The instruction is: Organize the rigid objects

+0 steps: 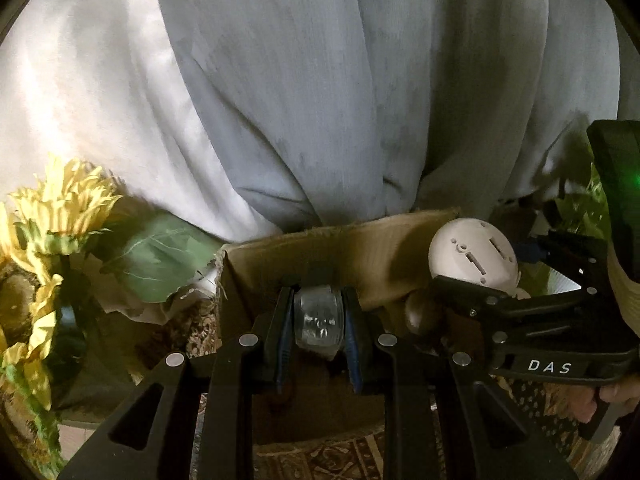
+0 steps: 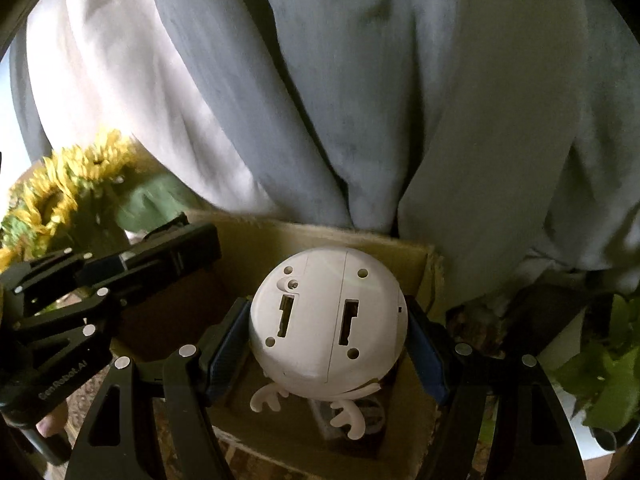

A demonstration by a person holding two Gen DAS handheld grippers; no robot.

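Observation:
My left gripper (image 1: pixel 319 316) is shut on a small clear plastic piece (image 1: pixel 319 314) and holds it over the open cardboard box (image 1: pixel 320 248). My right gripper (image 2: pixel 328 332) is shut on a white round toy with antlers (image 2: pixel 326 320), turned upside down so its base with two slots faces the camera, above the same box (image 2: pixel 256 240). In the left wrist view the toy (image 1: pixel 472 254) and the right gripper (image 1: pixel 480 280) sit at the right. In the right wrist view the left gripper (image 2: pixel 152 260) is at the left over the box.
Yellow artificial sunflowers (image 1: pixel 52 216) with green leaves stand left of the box. A green plant in a white pot (image 2: pixel 600 380) is at the right. Grey-white curtains (image 1: pixel 320 80) hang close behind the box. A patterned cloth (image 1: pixel 320 456) lies under it.

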